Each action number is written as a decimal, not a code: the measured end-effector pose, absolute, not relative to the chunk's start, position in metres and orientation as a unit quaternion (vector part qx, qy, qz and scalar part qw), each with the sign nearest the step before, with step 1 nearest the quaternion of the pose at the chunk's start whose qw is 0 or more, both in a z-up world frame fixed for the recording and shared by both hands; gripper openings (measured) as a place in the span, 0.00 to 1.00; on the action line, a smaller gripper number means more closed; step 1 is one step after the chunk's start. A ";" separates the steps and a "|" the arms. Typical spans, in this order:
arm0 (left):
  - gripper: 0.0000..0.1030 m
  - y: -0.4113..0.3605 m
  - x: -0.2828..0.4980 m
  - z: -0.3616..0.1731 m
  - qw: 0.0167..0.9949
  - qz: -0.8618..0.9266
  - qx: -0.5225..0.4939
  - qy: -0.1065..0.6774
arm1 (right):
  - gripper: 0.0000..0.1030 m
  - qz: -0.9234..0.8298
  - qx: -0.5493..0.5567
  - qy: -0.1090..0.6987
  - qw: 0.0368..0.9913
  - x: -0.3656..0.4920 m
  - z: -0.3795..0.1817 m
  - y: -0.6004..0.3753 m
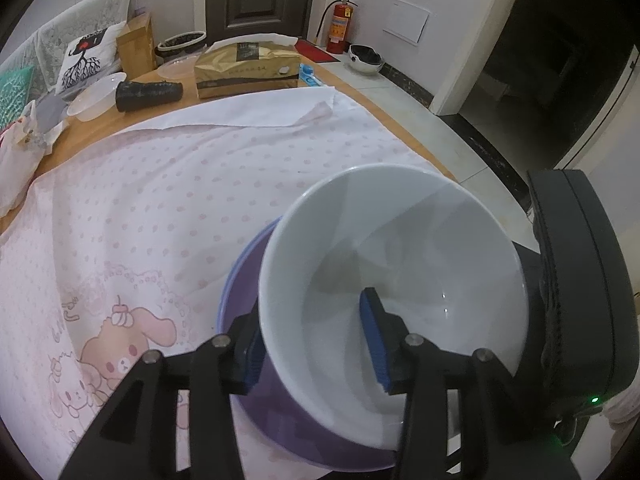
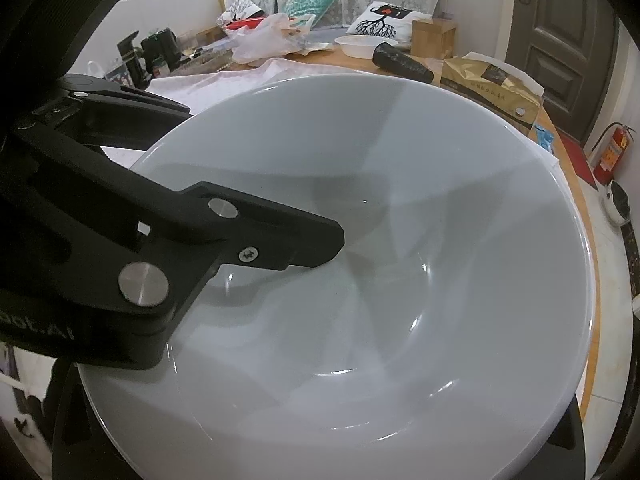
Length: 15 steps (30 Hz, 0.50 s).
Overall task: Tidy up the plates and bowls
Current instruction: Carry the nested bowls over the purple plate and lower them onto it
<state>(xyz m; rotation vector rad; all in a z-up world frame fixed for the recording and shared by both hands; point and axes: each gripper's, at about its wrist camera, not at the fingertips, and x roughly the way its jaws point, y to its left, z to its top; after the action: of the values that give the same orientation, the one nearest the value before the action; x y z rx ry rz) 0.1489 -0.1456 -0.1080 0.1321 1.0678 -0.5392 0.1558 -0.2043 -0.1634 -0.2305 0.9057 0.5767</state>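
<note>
My left gripper (image 1: 316,344) is shut on the near rim of a white bowl (image 1: 420,240), one blue pad inside and one outside. The white bowl is tilted and sits in or just over a purple bowl (image 1: 248,272) on the pink patterned cloth (image 1: 160,200). In the right wrist view the white bowl (image 2: 400,280) fills the frame, and the left gripper's black fingers (image 2: 280,236) clamp its left rim. My right gripper's fingers are hidden below the bowl; its black body (image 1: 572,280) shows at the bowl's right side.
At the table's far end lie a gold bag (image 1: 248,66), a black cylinder (image 1: 148,94), a clear plastic bowl (image 1: 96,94) and a wooden box (image 1: 136,46). The wooden table edge (image 1: 400,120) runs along the right. A fire extinguisher (image 1: 340,26) stands on the floor.
</note>
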 end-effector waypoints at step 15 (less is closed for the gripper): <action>0.40 -0.142 0.149 -0.103 0.831 -0.245 0.056 0.496 | 0.98 0.262 -0.117 0.432 0.855 0.150 -0.159 -0.205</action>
<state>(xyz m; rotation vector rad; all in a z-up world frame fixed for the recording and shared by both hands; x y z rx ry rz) 0.1486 -0.1416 -0.1032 0.1179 1.0524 -0.5200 0.1504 -0.2051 -0.1594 -0.2464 0.9090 0.5515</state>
